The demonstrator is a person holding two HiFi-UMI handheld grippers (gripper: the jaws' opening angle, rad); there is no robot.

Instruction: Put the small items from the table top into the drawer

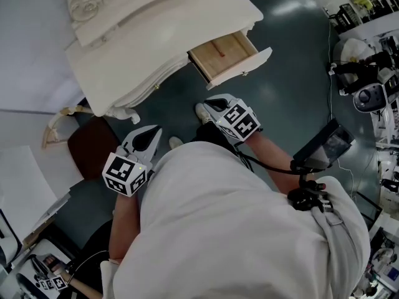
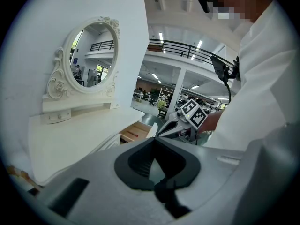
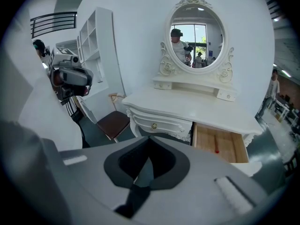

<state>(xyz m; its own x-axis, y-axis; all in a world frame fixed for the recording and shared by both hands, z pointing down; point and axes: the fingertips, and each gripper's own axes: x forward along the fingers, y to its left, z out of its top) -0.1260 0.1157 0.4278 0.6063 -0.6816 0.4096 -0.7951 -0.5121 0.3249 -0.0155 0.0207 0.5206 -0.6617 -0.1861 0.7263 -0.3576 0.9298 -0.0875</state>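
With my left gripper [image 2: 153, 140] and right gripper [image 3: 149, 140] both closed and empty and the surface [image 3: 201, 108] looking bare, I'd next push the open drawer [image 3: 230, 149] shut.

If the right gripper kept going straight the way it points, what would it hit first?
Most likely the closed middle drawer of the dressing table, left of the open drawer. The right gripper, jaws shut and empty, faces it; nothing visibly between, though depth is unclear.
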